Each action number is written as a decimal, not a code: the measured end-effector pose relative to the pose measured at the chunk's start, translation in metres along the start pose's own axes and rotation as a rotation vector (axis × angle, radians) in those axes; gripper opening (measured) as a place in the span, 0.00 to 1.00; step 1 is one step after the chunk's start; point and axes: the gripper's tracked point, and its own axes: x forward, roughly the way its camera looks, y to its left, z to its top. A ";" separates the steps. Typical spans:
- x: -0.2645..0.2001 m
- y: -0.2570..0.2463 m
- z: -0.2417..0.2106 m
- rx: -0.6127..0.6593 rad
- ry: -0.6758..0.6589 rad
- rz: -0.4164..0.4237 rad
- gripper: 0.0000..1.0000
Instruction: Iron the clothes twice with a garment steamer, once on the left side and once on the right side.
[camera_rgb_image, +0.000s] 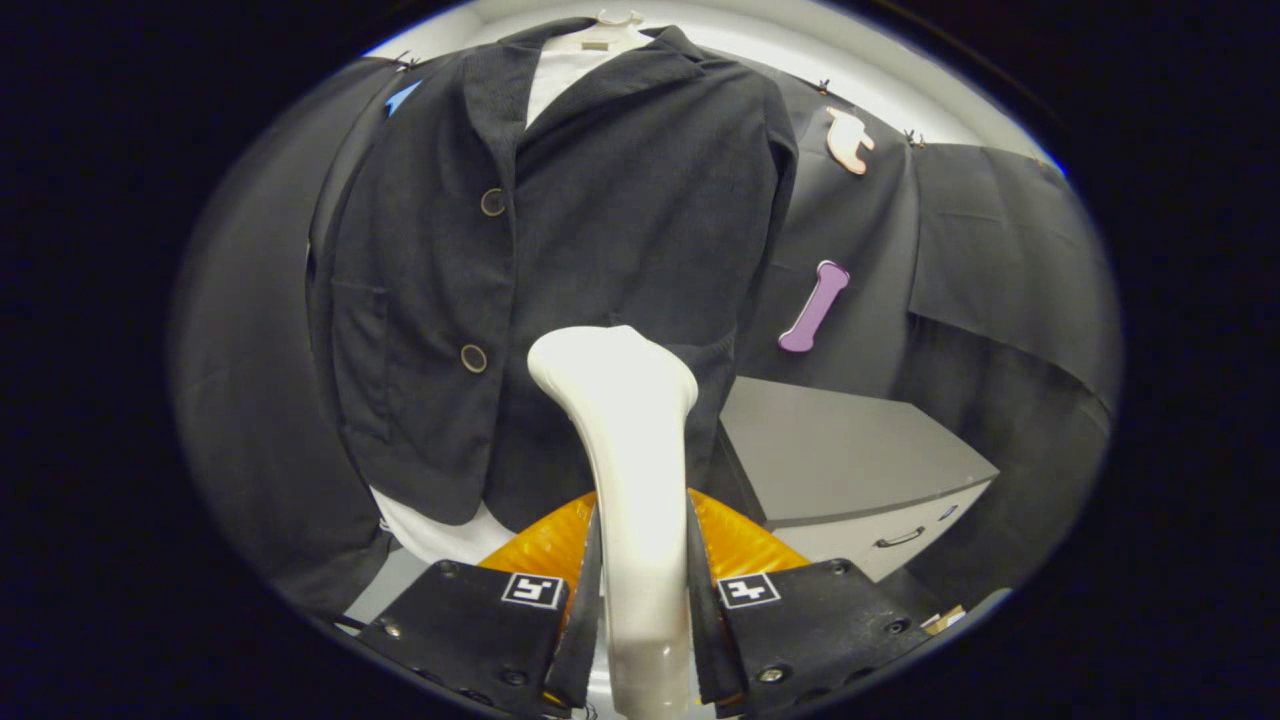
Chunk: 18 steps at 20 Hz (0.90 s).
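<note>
A white garment steamer (625, 440) stands upright between my fingers, its handle clamped by both pads and its head rising just ahead of them. My gripper (642, 590) is shut on that handle. Beyond the steamer hangs a dark jacket (560, 250) with two buttons, worn over a white shirt (440, 535) on a hanger. The steamer head sits close to the jacket's lower front, right of the lower button; I cannot tell if it touches the fabric. An orange part (740, 545) shows behind the handle, near my fingers.
A grey cabinet (840, 450) with a drawer handle stands to the right of the jacket, below the booth's dark cloth wall (1000, 300). The jacket's left sleeve hangs beside more dark cloth.
</note>
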 end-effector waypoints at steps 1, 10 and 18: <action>0.001 0.000 -0.002 -0.004 0.002 -0.001 0.43; 0.014 0.002 -0.061 -0.013 0.084 0.017 0.43; 0.020 0.014 -0.112 -0.046 0.150 0.050 0.43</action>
